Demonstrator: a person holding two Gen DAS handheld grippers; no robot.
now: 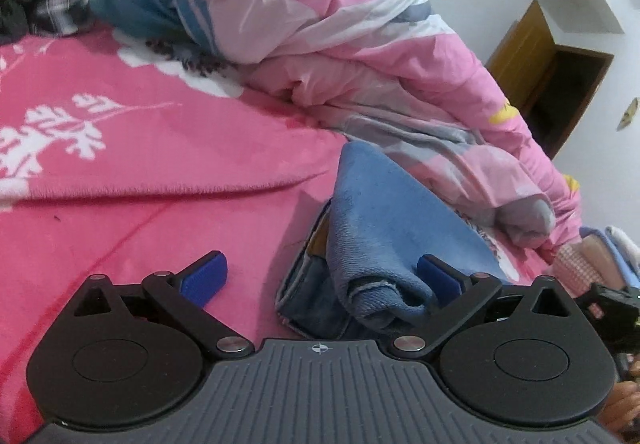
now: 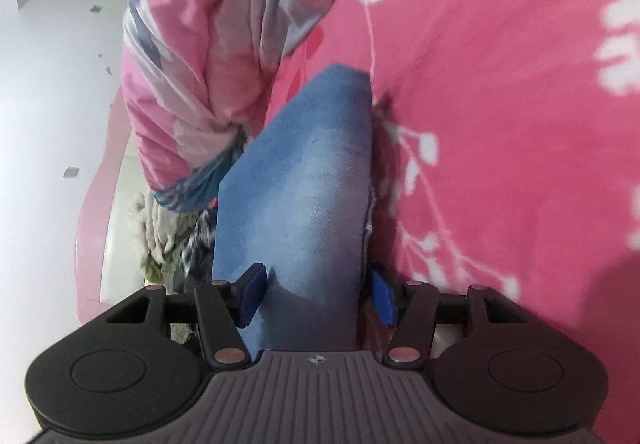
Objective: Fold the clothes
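surface: pink floral blanket (image 1: 140, 164) on a bed, rumpled pink quilt (image 1: 340, 44) beside it
room: white floor, brown door (image 1: 552, 84)
jeans (image 2: 304, 180): folded on the blanket – long axis runs away from right gripper (image 2: 316, 294)
left gripper (image 1: 320, 276): fingers wide, nothing pinched
right gripper: fingers flank the jeans – grip unclear

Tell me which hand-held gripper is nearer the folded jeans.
Right. The right hand-held gripper straddles the folded jeans, the denim between its open jaws. The left hand-held gripper is open beside them, one finger against the fold.
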